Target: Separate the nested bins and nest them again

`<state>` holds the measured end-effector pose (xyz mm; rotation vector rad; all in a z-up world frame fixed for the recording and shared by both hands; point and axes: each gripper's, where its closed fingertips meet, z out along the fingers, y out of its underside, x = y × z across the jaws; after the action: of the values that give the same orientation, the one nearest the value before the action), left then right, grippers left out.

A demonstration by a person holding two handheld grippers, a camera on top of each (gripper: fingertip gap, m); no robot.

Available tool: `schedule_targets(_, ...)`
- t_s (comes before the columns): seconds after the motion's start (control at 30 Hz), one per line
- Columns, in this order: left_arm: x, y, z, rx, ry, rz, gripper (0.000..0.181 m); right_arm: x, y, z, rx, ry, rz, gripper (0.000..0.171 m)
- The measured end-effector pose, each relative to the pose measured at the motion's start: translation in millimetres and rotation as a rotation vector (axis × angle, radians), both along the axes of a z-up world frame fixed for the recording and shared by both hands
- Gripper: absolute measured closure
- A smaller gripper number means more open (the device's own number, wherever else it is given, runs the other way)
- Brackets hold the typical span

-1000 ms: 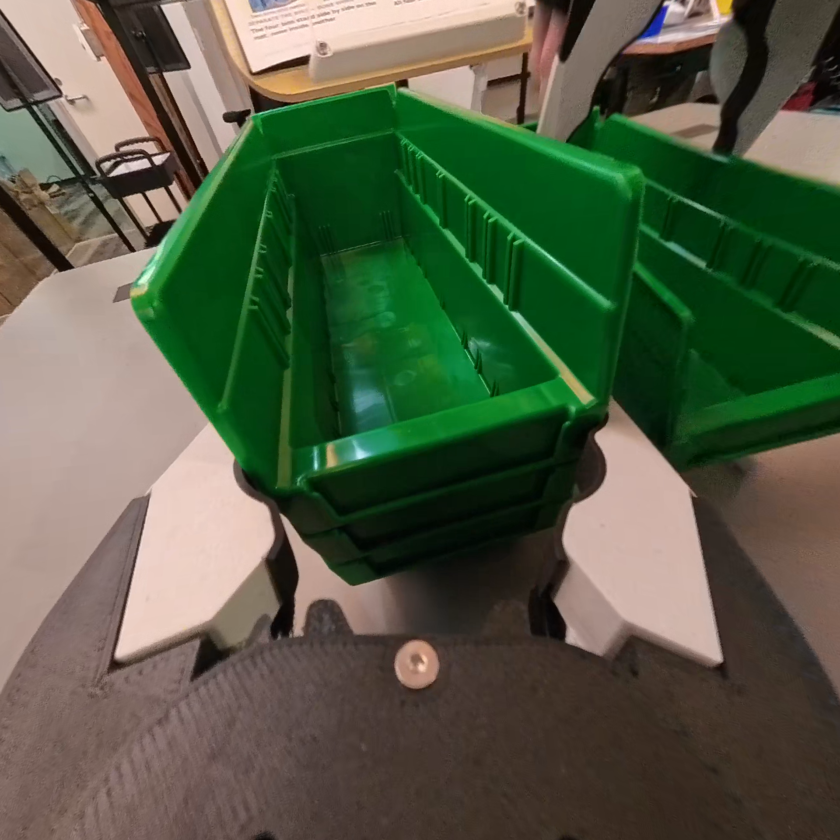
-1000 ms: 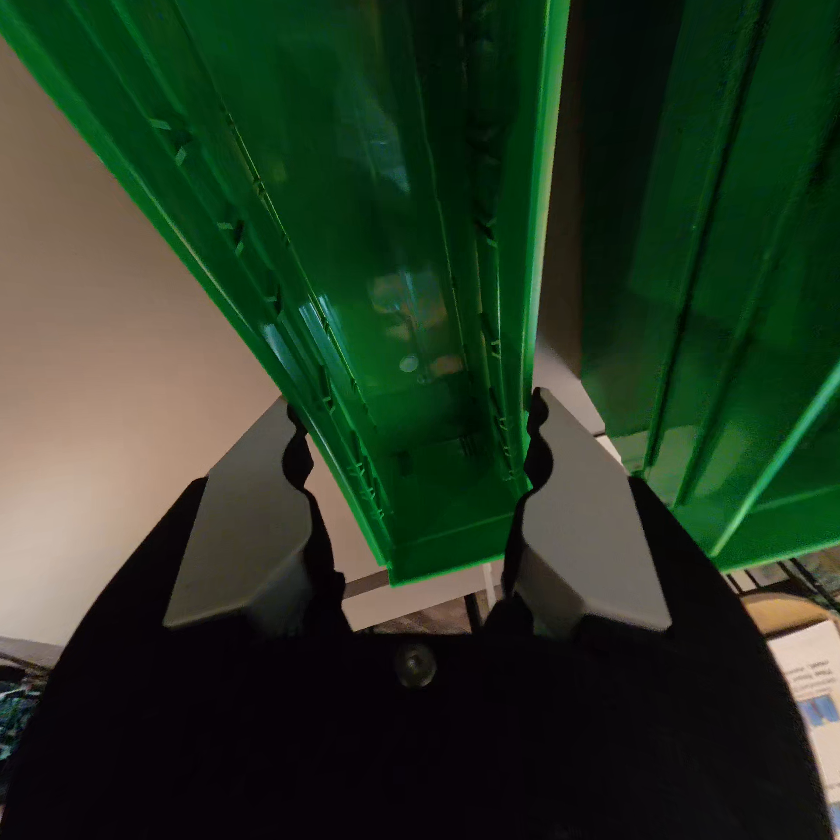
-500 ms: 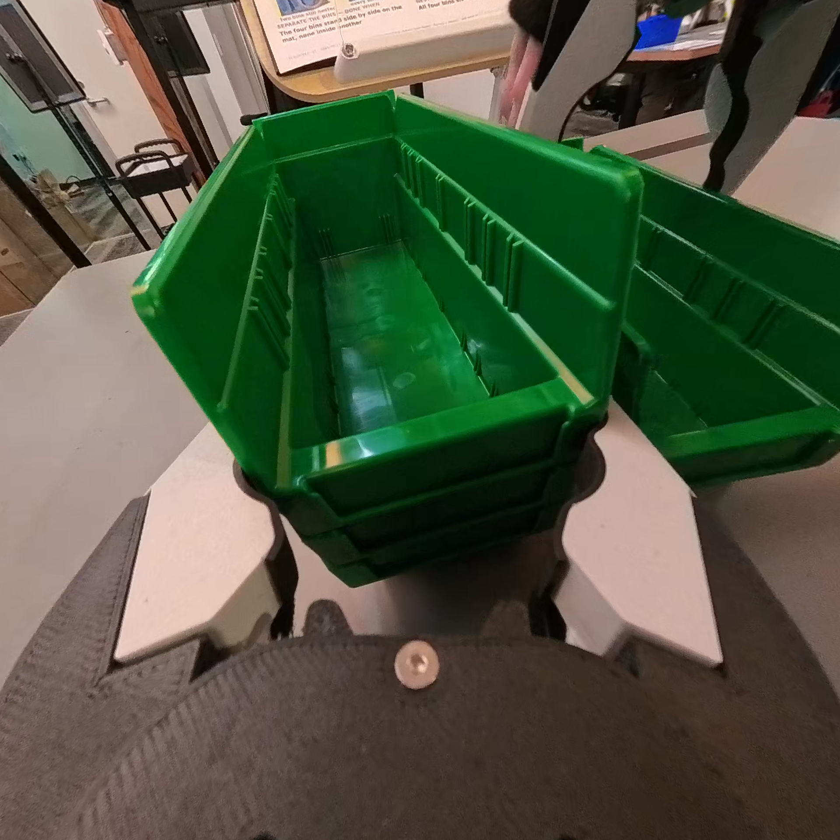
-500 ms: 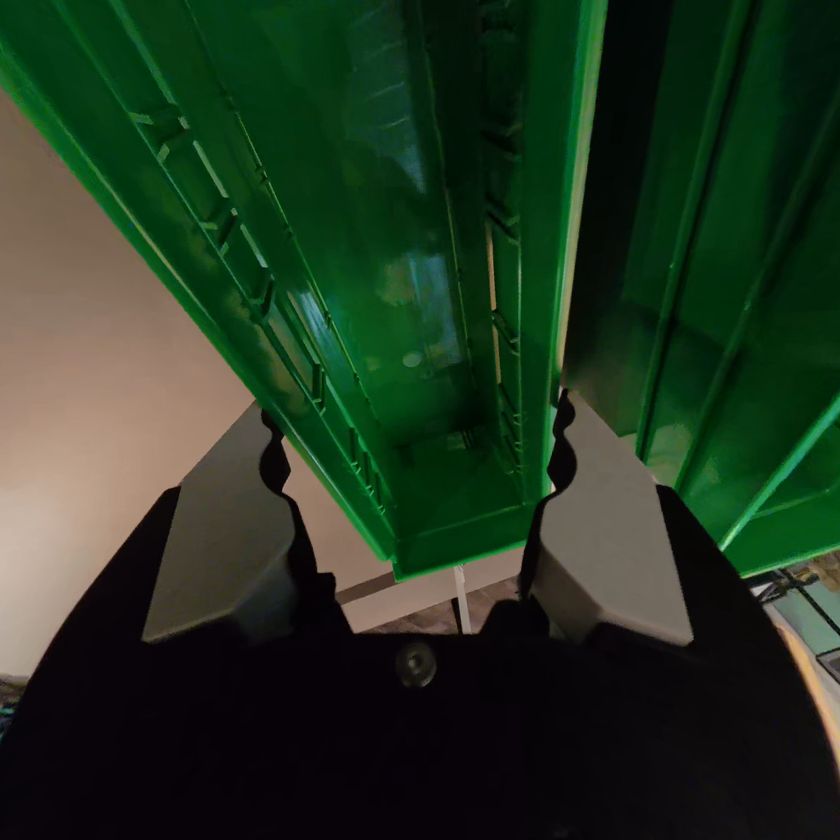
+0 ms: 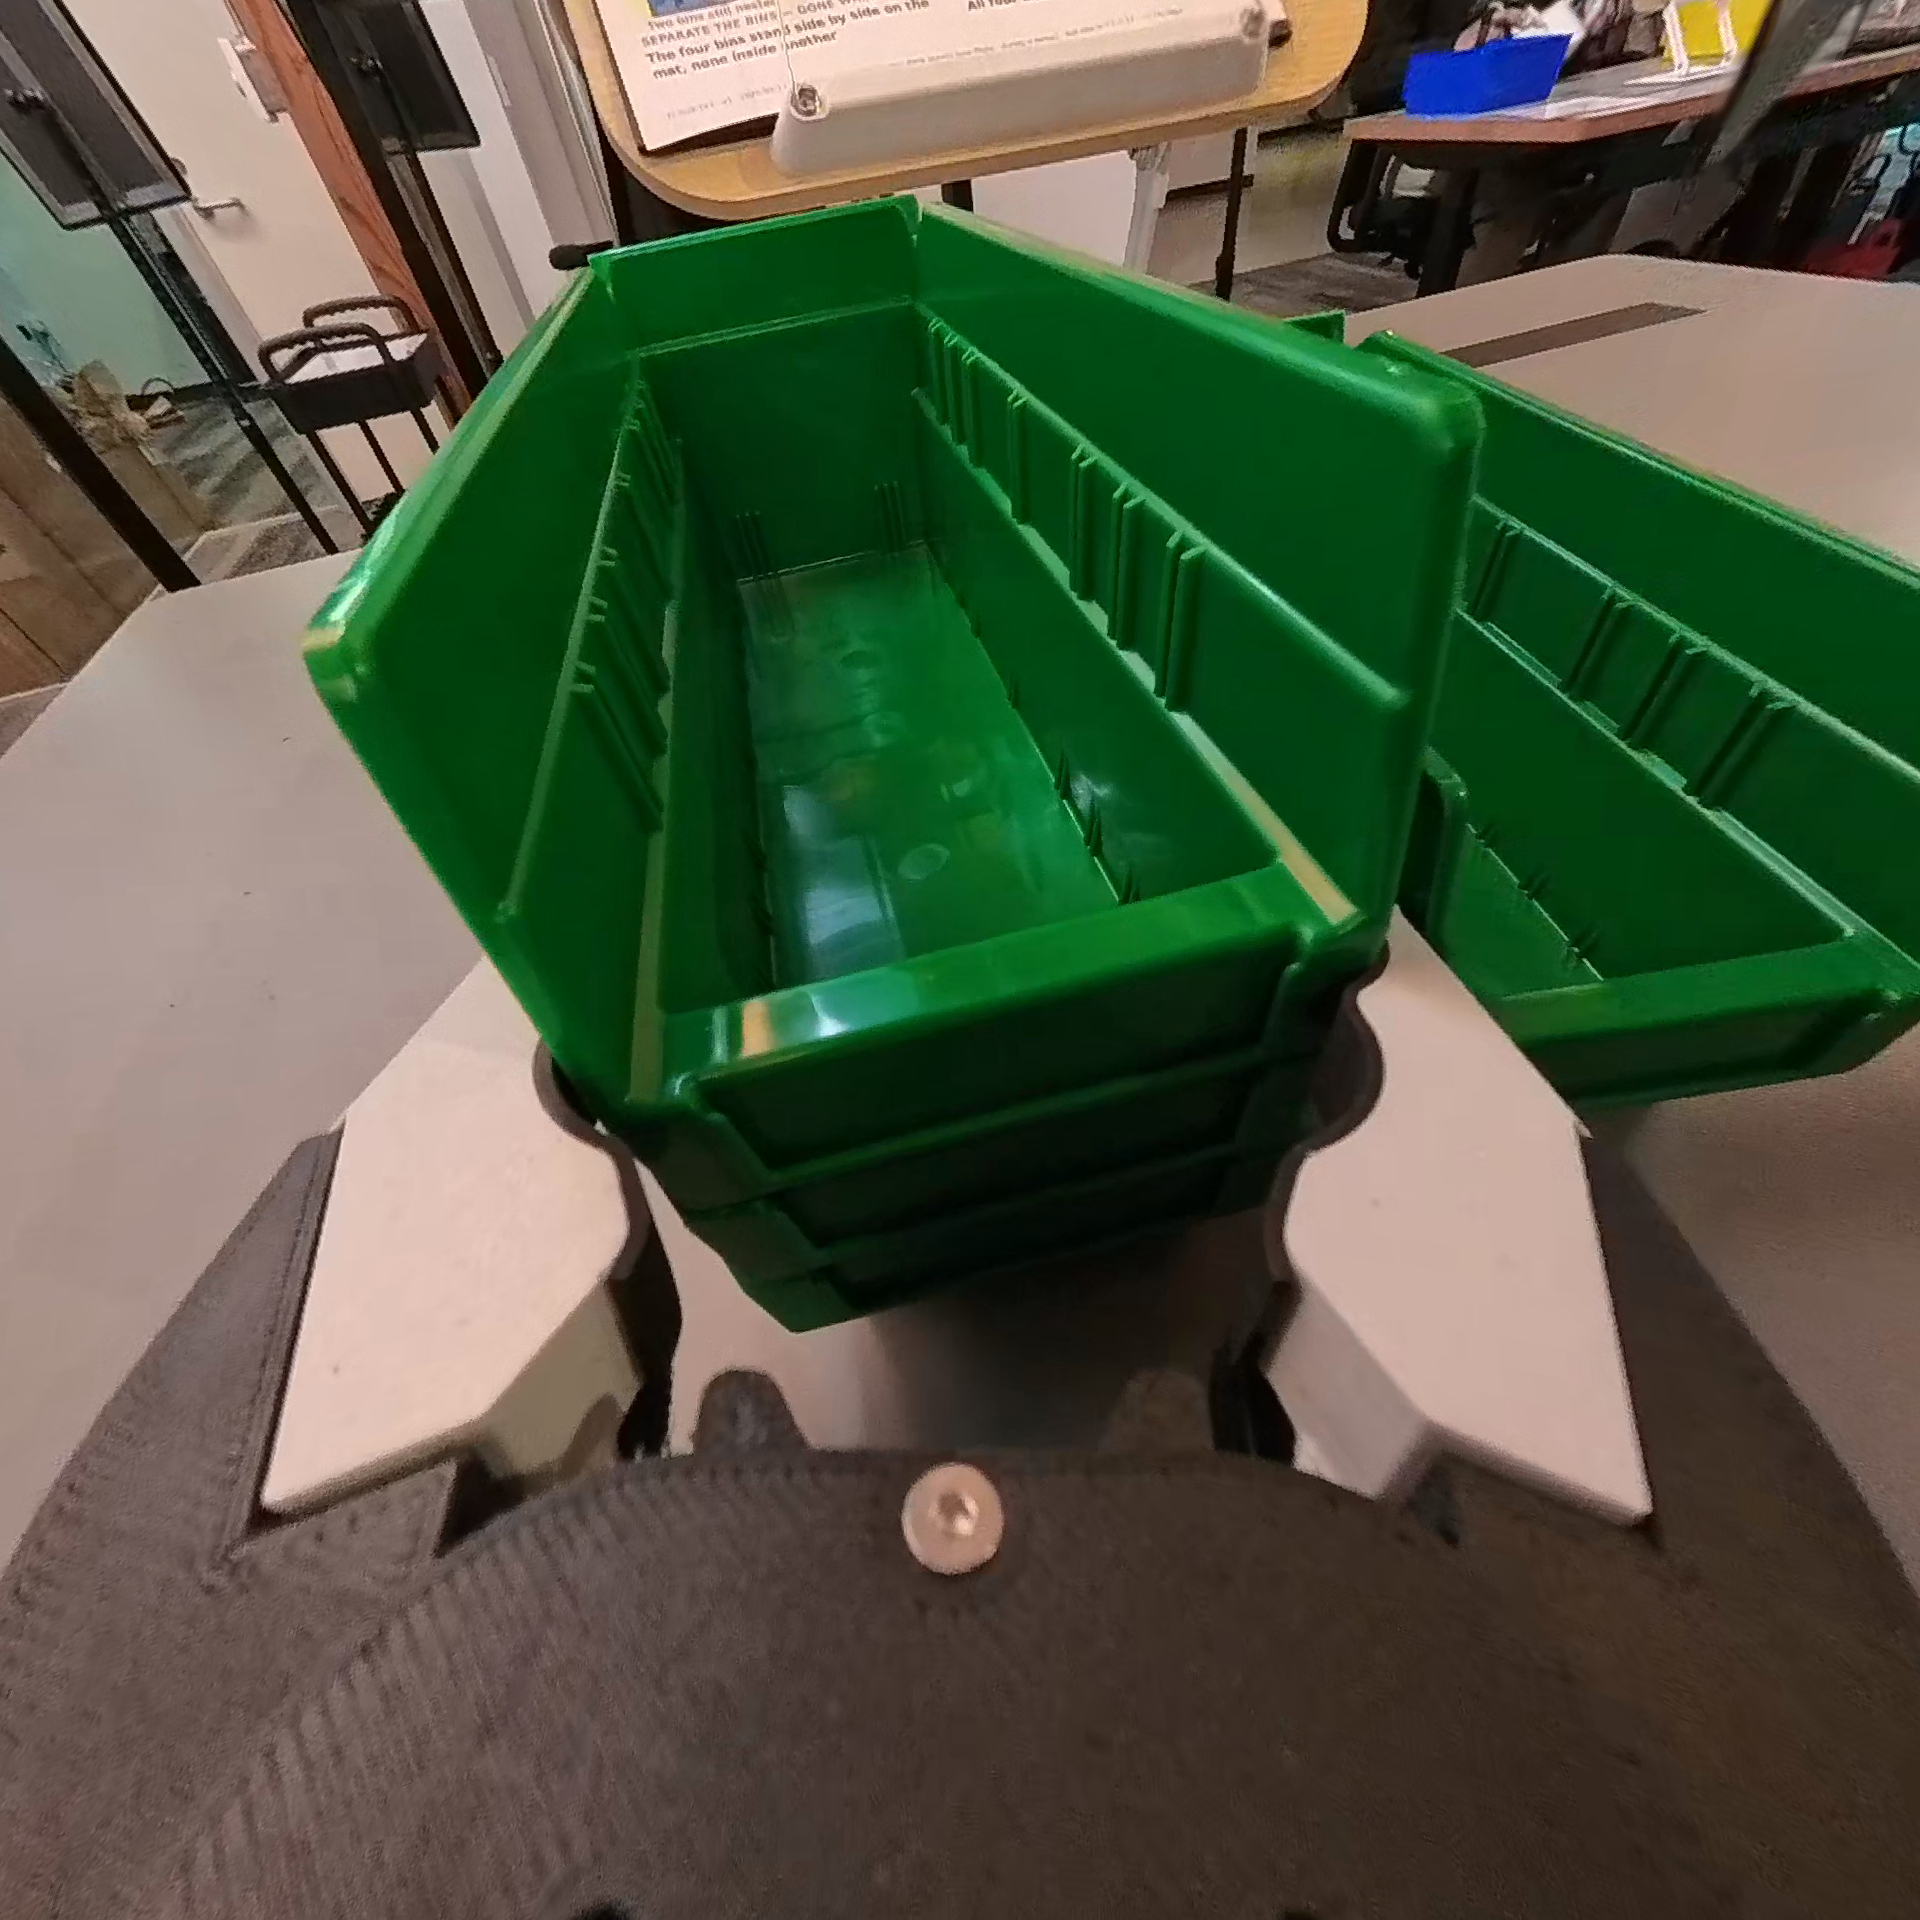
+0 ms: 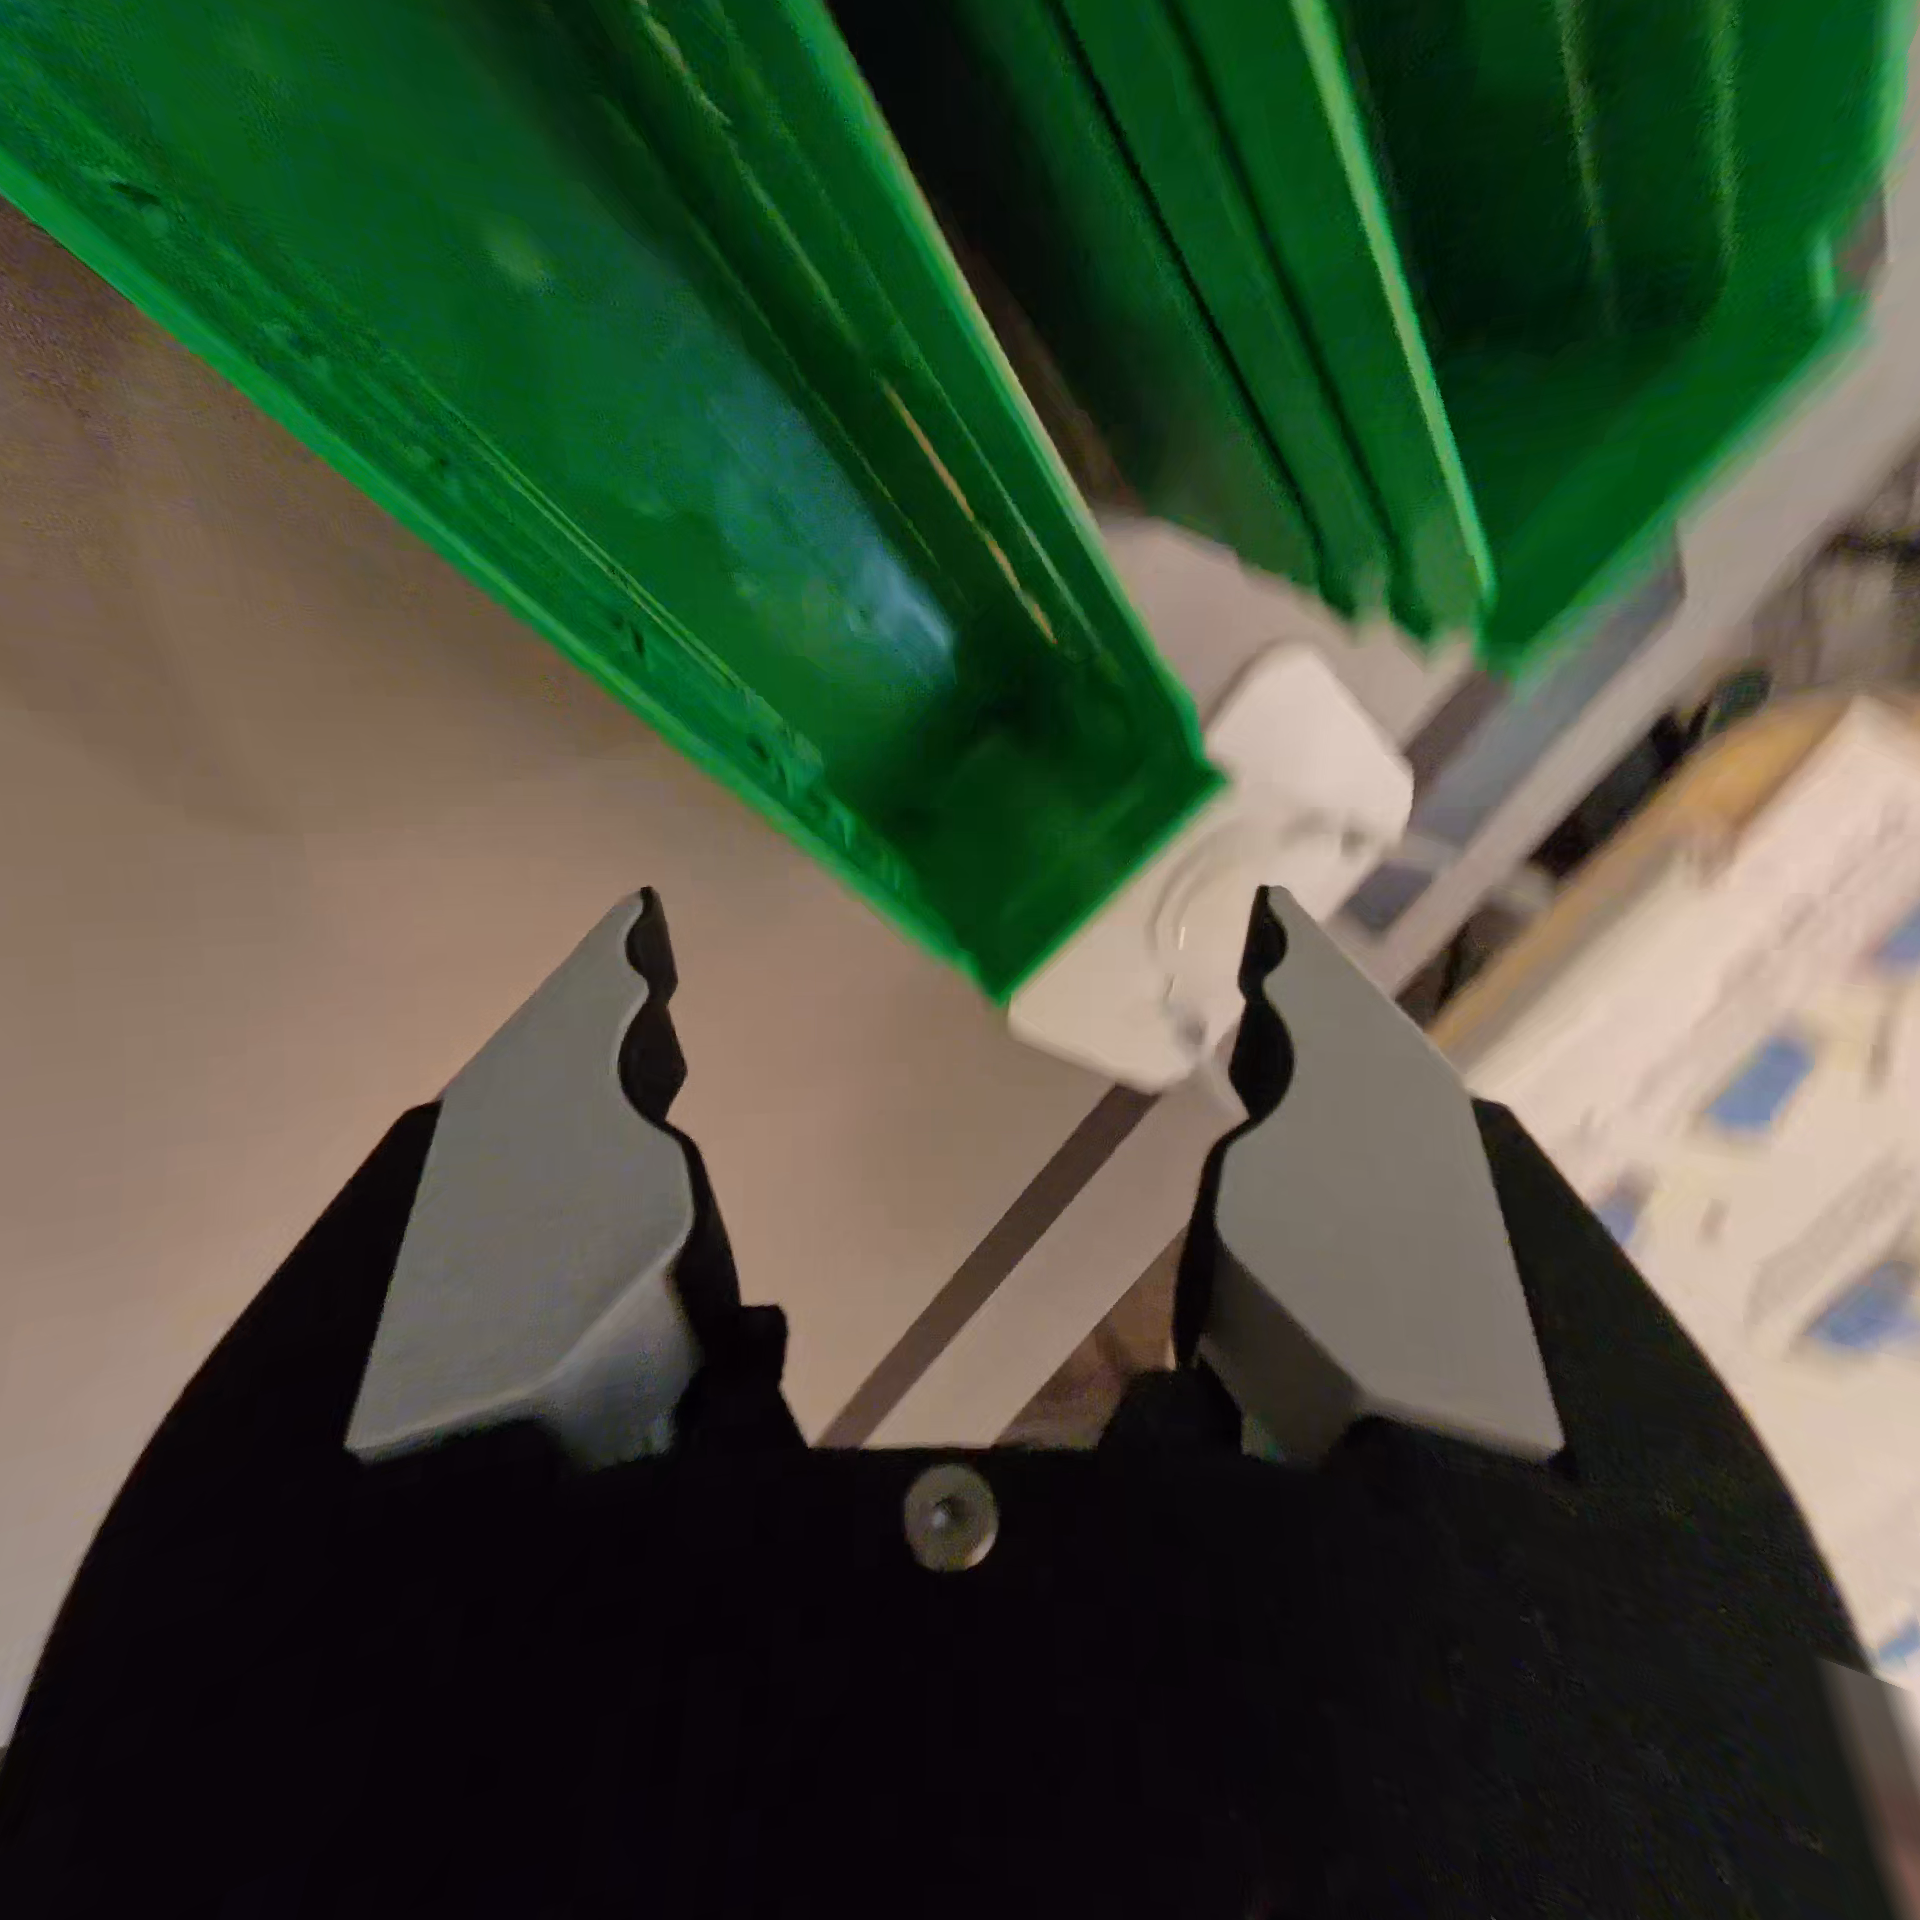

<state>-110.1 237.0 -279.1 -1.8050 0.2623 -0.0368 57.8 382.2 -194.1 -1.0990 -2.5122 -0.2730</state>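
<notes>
Left gripper [image 5: 956, 1153] is pinching the stacked green bins [image 5: 997, 1049] at lower centre.
Right gripper [image 6: 951, 997] is hanging spread, the single bin [image 6: 727, 499] lying above it; a printed sign [image 5: 831, 42] is showing top centre.

A pale grey bench [image 5: 187, 831] carries a nested stack of green bins [image 5: 935, 810]; a single green bin [image 5: 1662, 831] lies just beside it, apparently flat on the surface.

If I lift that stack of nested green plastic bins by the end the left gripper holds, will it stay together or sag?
The nested green plastic bins look rigid: ribbed walls, moulded rims, so sagging seems unlikely. The left gripper grips only the short near end, so the long stack will probably lever downward at the far end. The glossy plastic may slip, and the lower bins could slide free.
</notes>
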Motion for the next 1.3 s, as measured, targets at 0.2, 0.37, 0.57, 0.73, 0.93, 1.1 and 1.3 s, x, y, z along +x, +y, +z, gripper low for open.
schedule_targets(0.2, -2.5, -2.1, -2.0, -0.019, -0.028, -0.006, 0.044, 212.0, 50.8, 25.8, 0.002, 0.207, -0.779, 0.071)
schedule_targets(0.37, -2.1, -2.4, -2.1, -0.021, -0.034, -0.012, 0.045, 454.2, -4.8, -58.2, -0.050, 0.098, -1.473, 0.065)
schedule_targets(0.57, -2.1, -2.7, -2.0, -0.022, -0.039, -0.016, 0.045, 589.8, -94.0, -126.6, -0.112, 0.026, -1.839, 0.072)
schedule_targets(0.73, -2.3, -2.9, -2.5, -0.025, -0.038, -0.014, 0.045, 613.9, -115.4, -138.9, -0.148, -0.006, -1.878, 0.066)
schedule_targets(0.93, -2.4, -3.0, -2.6, -0.027, -0.039, -0.014, 0.046, 621.3, -120.3, -147.5, -0.150, -0.058, -1.854, 0.062)
schedule_targets(1.1, -2.8, -3.2, -3.1, -0.030, -0.043, -0.014, 0.046, 619.6, -118.9, -150.9, -0.166, -0.035, -1.846, 0.065)
schedule_targets(1.3, -3.0, -3.6, -3.6, -0.033, -0.044, -0.012, 0.046, 615.1, -122.8, -153.3, -0.208, -0.011, -1.851, 0.059)
